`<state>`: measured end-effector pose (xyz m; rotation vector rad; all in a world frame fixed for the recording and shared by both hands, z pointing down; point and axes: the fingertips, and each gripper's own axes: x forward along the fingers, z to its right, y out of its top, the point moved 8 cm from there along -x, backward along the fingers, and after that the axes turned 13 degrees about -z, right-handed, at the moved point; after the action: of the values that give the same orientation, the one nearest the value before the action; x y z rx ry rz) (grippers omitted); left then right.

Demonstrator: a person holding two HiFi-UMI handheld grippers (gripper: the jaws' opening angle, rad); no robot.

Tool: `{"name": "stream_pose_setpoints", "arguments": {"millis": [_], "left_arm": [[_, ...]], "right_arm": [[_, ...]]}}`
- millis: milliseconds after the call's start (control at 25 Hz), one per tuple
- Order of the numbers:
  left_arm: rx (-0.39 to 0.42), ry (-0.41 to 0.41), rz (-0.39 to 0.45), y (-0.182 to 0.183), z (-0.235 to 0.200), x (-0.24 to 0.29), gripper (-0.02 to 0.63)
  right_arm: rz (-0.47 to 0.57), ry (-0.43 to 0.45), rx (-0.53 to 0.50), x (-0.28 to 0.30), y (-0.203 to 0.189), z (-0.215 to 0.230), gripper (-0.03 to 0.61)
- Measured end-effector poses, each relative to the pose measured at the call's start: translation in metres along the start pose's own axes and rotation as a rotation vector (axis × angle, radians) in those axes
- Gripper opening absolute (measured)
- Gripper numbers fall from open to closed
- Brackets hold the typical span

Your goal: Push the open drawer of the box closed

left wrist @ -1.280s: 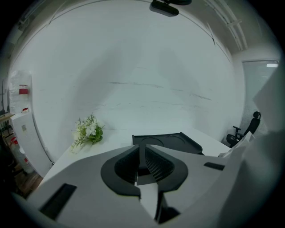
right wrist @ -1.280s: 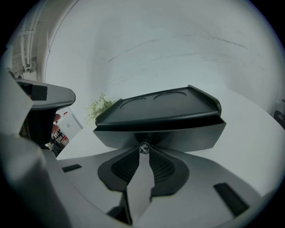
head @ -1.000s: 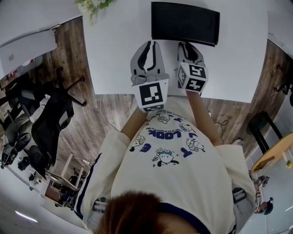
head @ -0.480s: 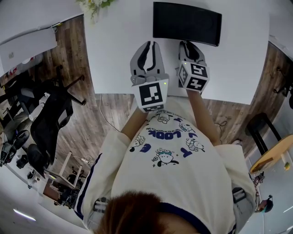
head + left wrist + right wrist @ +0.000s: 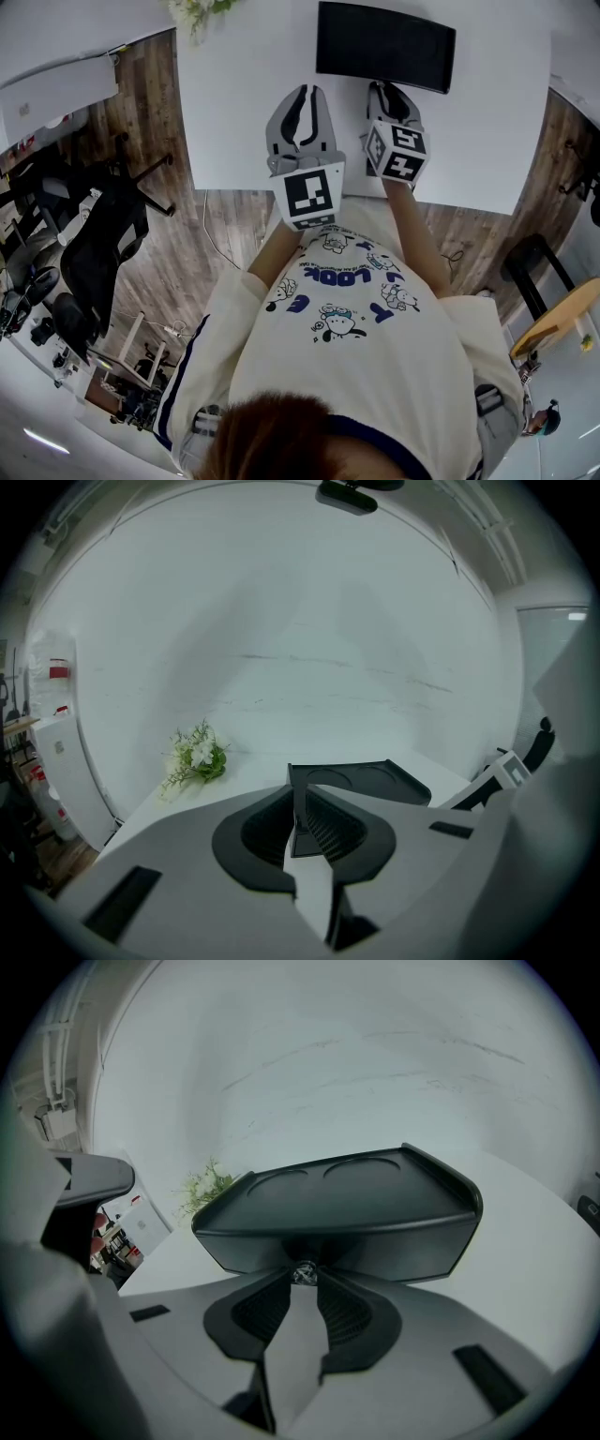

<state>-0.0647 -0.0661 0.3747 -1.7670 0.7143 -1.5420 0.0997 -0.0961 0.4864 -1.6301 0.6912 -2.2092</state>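
The box (image 5: 384, 47) is matte black, low and wide, with two shallow round recesses in its top and a raised rim. It stands at the far side of the white desk (image 5: 234, 122). A small metal knob (image 5: 302, 1273) sits on its near face; no gap around the drawer can be made out.

The right gripper (image 5: 388, 92) is right at that face, its jaws opening with the knob between their tips. The left gripper (image 5: 302, 94) waits left of the box, nearer the person, pressed together and empty.

The person's shirt (image 5: 347, 319) reads "LOOK". A white-flowered sprig (image 5: 192, 11) lies well left of the box.
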Motion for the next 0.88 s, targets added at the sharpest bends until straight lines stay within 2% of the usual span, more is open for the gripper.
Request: {"name": "stream_pose_setpoints", "arguments": {"millis": [120,360,440,600,880], "left_arm": [[0.004,-0.002,0.014,0.000,0.000,-0.005,0.049],[0.012,-0.012,0.056,0.005,0.000,-0.018,0.049],[0.017,-0.018,0.072,0.008,0.001,-0.023,0.048],[0.031,-0.030,0.113,0.015,0.006,-0.034,0.049],[0.065,-0.040,0.196,0.031,0.015,-0.051,0.048]], "right_arm": [[0.010,0.003,-0.015,-0.005,-0.001,-0.005,0.166],[0.090,0.007,-0.016,-0.037,0.002,-0.020,0.166],[0.136,0.015,-0.011,-0.052,0.006,-0.026,0.150],[0.239,0.016,-0.021,-0.084,0.017,-0.036,0.071],[0.369,0.021,-0.069,-0.121,0.032,-0.047,0.054]]}}
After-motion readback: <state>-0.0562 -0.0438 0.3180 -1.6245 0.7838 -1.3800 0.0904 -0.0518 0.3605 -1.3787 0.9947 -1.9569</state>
